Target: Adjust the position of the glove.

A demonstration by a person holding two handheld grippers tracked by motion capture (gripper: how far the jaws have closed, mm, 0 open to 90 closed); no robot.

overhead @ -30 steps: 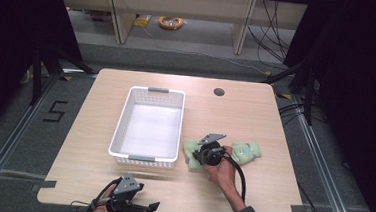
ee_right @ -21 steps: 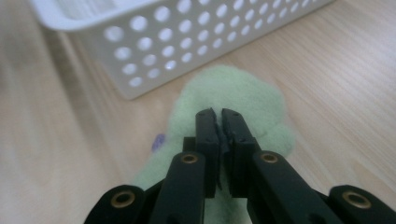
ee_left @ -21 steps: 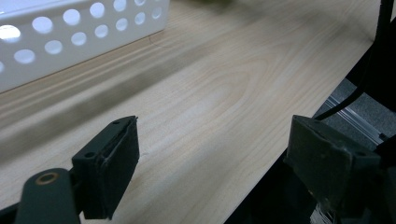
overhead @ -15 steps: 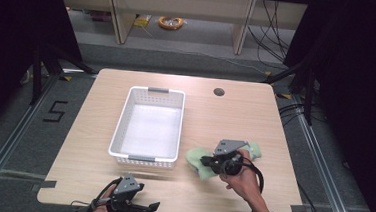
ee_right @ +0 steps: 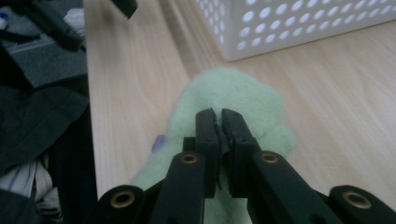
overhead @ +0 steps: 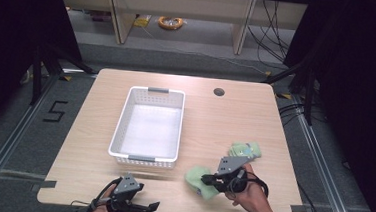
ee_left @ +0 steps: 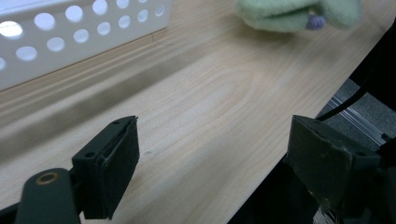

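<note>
Right gripper [ee_right: 218,122]: my jaws are pinched together on the near green sock [ee_right: 233,100], a fold of fabric between the pads.
Sock position: on the table [overhead: 215,123] near its front edge, just right of the basket's [overhead: 144,159] front right corner, not in it.
Second sock [overhead: 245,150]: lies further right on the table, apart from the first, untouched.
Left gripper [overhead: 131,206]: jaws spread wide, nothing between them, parked at the front table edge below the basket.
Step in hand: lifting the sock to carry it to the basket, as I judge it.
Method: raise straight up until the dangling end clears the rim, then move across over the middle before letting go.
Risk: thin pinch; soft fabric could slip if I swing fast.
</note>
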